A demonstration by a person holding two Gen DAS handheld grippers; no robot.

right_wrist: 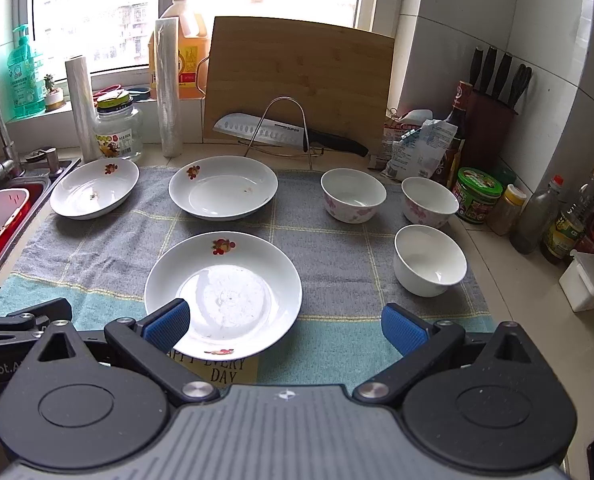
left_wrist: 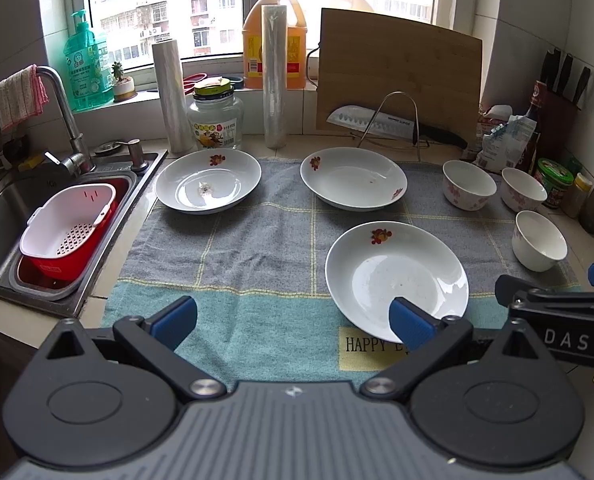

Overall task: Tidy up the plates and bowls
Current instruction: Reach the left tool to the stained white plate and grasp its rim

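Three plates and three bowls are spread on a towel [left_wrist: 257, 248] beside the sink [left_wrist: 1, 208]. The left plate [left_wrist: 208, 181] and middle plate [left_wrist: 353, 179] lie at the back; the near plate [right_wrist: 223, 290] lies in front. Two flowered bowls [right_wrist: 353, 195] [right_wrist: 429, 202] and a plain bowl [right_wrist: 429, 260] stand at the right. The left gripper [left_wrist: 293, 318] and right gripper [right_wrist: 285, 326] are held wide apart above the towel's near edge, gripping nothing

Three white flowered plates [right_wrist: 223, 280] and three bowls [right_wrist: 430, 260] sit apart, upright.
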